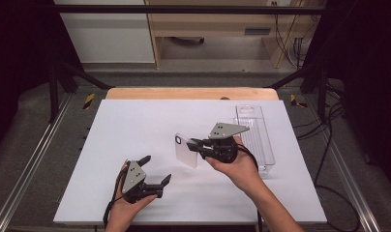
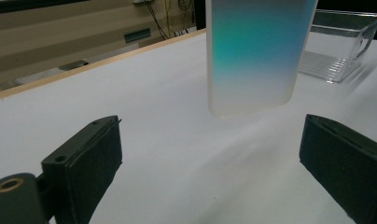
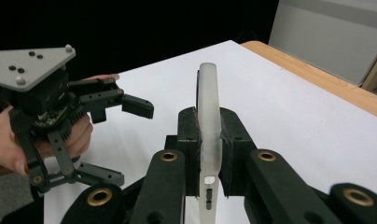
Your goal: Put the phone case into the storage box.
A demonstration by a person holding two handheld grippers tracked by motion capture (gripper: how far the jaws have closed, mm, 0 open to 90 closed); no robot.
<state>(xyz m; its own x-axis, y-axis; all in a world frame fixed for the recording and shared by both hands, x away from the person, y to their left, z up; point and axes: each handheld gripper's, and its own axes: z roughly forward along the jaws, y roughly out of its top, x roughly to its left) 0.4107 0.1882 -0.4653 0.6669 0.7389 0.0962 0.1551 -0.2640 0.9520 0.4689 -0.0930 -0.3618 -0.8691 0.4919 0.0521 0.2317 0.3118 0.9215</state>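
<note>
A frosted translucent phone case (image 1: 186, 151) hangs upright above the middle of the white table (image 1: 135, 121), its camera cutout at the top left. My right gripper (image 1: 194, 144) is shut on the case's edge, and in the right gripper view both pads clamp the thin case (image 3: 209, 93) edge-on. In the left gripper view the case (image 2: 254, 56) hangs ahead, tinted teal, clear of the table. My left gripper (image 1: 156, 169) rests near the table's front left, open, with nothing between its jaws (image 2: 210, 158). Seen from the right gripper view, it (image 3: 126, 140) stands apart from the case.
A clear plastic bin (image 1: 251, 108) lies along the table's right side, behind my right hand; it also stands at the top right of the left gripper view (image 2: 345, 46). A wooden edge (image 1: 191, 93) runs along the table's far side. Black frame bars flank the table.
</note>
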